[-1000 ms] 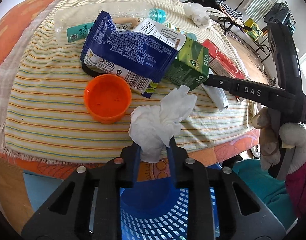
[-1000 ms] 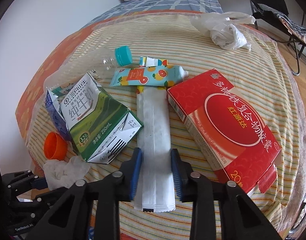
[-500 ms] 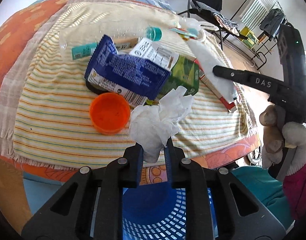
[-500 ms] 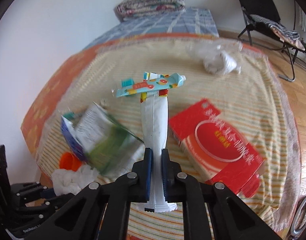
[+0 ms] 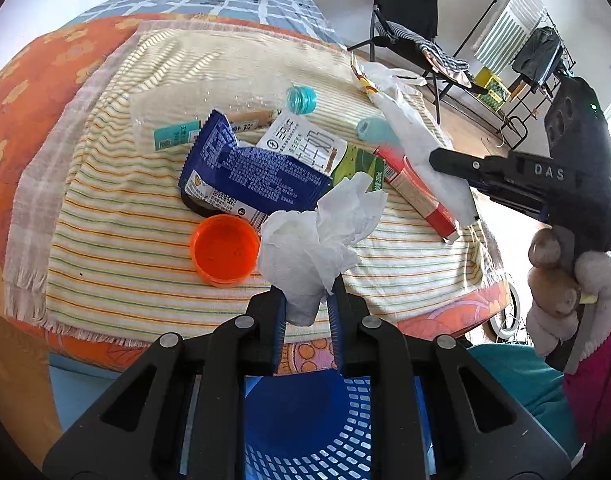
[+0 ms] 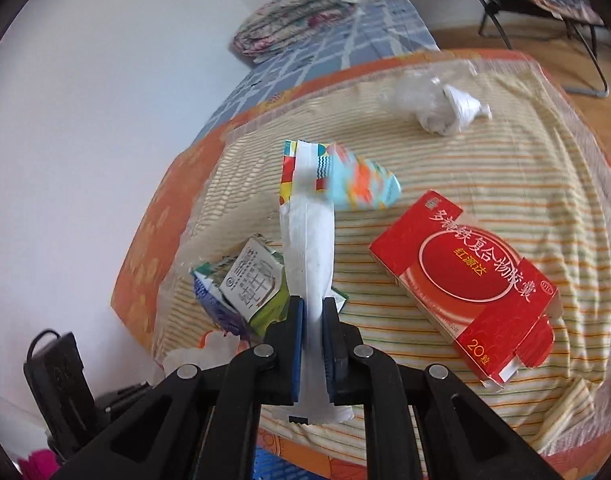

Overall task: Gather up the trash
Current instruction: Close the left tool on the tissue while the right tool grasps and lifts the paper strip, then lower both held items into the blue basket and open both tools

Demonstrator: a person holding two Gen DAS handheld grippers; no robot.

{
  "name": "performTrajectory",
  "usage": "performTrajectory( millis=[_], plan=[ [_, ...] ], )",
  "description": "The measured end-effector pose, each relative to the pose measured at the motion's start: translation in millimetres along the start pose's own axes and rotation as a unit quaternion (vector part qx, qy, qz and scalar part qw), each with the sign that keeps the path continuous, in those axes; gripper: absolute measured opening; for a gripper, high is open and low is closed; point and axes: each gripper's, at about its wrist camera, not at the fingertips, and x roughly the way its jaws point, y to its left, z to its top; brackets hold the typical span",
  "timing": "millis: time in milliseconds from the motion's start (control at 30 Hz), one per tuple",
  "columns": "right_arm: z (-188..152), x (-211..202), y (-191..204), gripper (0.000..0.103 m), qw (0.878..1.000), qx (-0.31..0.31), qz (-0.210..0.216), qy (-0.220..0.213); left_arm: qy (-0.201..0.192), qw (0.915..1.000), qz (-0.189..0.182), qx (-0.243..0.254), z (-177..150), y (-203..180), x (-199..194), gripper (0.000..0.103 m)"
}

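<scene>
White tissue [image 5: 317,240] pinched in left tool [image 5: 305,312]; wrapper [image 6: 309,248] clamped in right tool [image 6: 313,320].

Both wrist views look steeply down, close, sharing the striped cloth [image 5: 117,248] and milk carton [image 6: 253,280]

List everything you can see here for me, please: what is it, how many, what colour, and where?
tissue: one, white, clamped in left gripper
long wrapper: one, white, clamped in right gripper
orange cap: one, on striped cloth
snack bag: one, dark blue, behind cap
milk carton: one, white-green, beside snack bag
red box: one, right of wrapper
tube: one, turquoise-orange, blurred
plastic bag: one, clear-white, far side
basket: one, blue, below left gripper
left gripper: black, jaws shut on tissue
right gripper: black, jaws shut on wrapper
hand: one, holding right gripper
</scene>
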Motion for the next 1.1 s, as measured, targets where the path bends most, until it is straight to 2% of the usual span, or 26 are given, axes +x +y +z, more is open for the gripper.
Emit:
performTrajectory(
  millis=[167, 433, 600, 900, 1100],
  plan=[
    [-12.5, -19.6, 15.1, 0.007, 0.999, -0.031, -0.007, -0.017, -0.02, 0.9998, 0.0, 0.003, -1.7, 1.6, -16.5, 0.017],
    [-58.7, -63.2, 47.2, 0.007, 0.995, -0.088, -0.023, -0.034, -0.048, 0.9988, 0.001, 0.01, -15.8, 4.8, -50.4, 0.017],
    [-94.7, -81.1, 58.8, 0.007, 0.994, -0.105, -0.029, -0.012, -0.052, 0.9984, 0.005, 0.024, -31.3, 4.9, -63.2, 0.017],
    [-148.1, -110.4, 65.3, 0.008, 0.991, -0.118, -0.052, 0.032, -0.027, 0.9983, -0.001, 0.051, -66.9, 2.5, -68.2, 0.017],
    [-182.0, -113.2, 65.4, 0.008, 0.988, -0.121, -0.067, 0.072, 0.001, 0.998, -0.007, 0.063, -88.2, -0.2, -61.9, 0.017]
  ],
)
